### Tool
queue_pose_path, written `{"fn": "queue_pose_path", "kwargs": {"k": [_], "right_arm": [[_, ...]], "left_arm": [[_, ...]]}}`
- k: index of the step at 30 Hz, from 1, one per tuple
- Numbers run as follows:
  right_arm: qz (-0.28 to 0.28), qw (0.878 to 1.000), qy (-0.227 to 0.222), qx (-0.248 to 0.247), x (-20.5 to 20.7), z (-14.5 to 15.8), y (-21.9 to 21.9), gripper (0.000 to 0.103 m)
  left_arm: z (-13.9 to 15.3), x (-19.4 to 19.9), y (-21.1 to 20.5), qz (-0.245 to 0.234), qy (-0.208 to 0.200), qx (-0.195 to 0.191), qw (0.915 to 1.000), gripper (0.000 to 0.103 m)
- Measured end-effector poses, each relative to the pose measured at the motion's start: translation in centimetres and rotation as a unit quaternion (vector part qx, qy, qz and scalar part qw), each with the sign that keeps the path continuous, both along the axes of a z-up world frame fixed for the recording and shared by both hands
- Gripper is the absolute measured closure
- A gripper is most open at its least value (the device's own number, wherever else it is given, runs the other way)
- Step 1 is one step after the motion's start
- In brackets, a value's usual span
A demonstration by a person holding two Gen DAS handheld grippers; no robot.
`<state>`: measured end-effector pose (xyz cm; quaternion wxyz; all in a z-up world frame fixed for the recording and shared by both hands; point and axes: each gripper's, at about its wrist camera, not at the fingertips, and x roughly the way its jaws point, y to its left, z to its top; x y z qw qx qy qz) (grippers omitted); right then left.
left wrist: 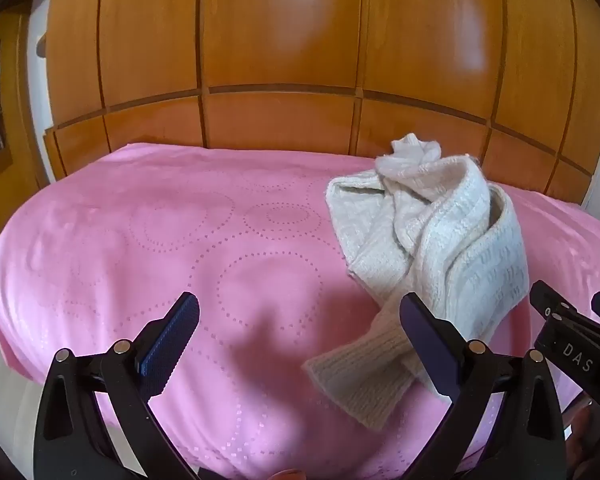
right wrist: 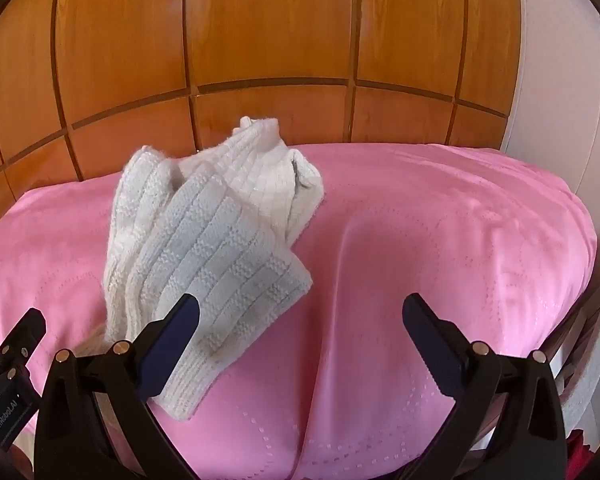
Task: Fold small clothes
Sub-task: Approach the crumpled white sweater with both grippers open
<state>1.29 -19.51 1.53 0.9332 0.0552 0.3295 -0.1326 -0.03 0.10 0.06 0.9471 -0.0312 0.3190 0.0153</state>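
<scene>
Left tongs (left wrist: 299, 320): jaws stand wide apart, nothing between the pads; they tilt down toward the bed (left wrist: 140, 208) from its near edge, over bare pink cover.

Right tongs (right wrist: 300, 320): also spread wide and empty, tilted down the same way; the inner finger (right wrist: 172, 344) overlaps the garment's near end in its own view, contact cannot be told.

Garment: a white knitted piece (right wrist: 216, 248), crumpled and twisted, not laid flat; it lies on the pink cover roughly between the two tongs' lines of sight.

Direction from left tongs: the knit (left wrist: 440, 232) sits ahead and to the right, its ribbed cuff end (left wrist: 360, 376) just beside the right finger of these tongs.

Direction from right tongs: ahead and to the left, with a broad checked-knit flap nearest.

Long axis: runs from the near edge of the bed back toward the far edge by the wooden panelled wall (left wrist: 280, 60), the bunched knot at the far end.

Nearer hand: judged about even; each has one loose end within a short reach, cuff for the left, flap for the right.

What the move turns on: both near ends must be taken and drawn apart sideways to open the twist before any fold.

Risk: bulky knit may drag the cover into wrinkles.
</scene>
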Motion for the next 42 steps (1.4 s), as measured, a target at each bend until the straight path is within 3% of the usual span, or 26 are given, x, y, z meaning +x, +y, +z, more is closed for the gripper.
{"fn": "queue_pose_path", "kwargs": {"k": [9, 11, 13, 42], "right_arm": [[-0.006, 1.0, -0.005, -0.002, 0.4, -0.1, -0.4, 0.002], [-0.005, 1.0, -0.007, -0.002, 0.0, 0.6, 2.2, 0.002], [0.003, 1.0, 0.004, 0.016, 0.5, -0.1, -0.7, 0.002], [0.021, 0.998, 0.013, 0.06, 0.9, -1.4, -2.3, 0.002]], "left_arm": [[-0.2, 0.2, -0.9, -0.007, 0.012, 0.022, 0.9997, 0.004], [-0.4, 0.4, -1.0, -0.005, 0.015, 0.027, 0.9995, 0.004], [-0.6, 0.5, -1.0, -0.01, 0.02, 0.022, 0.9995, 0.004], [-2.9, 2.0, -0.1, -0.008, 0.055, 0.017, 0.9983, 0.004]]}}
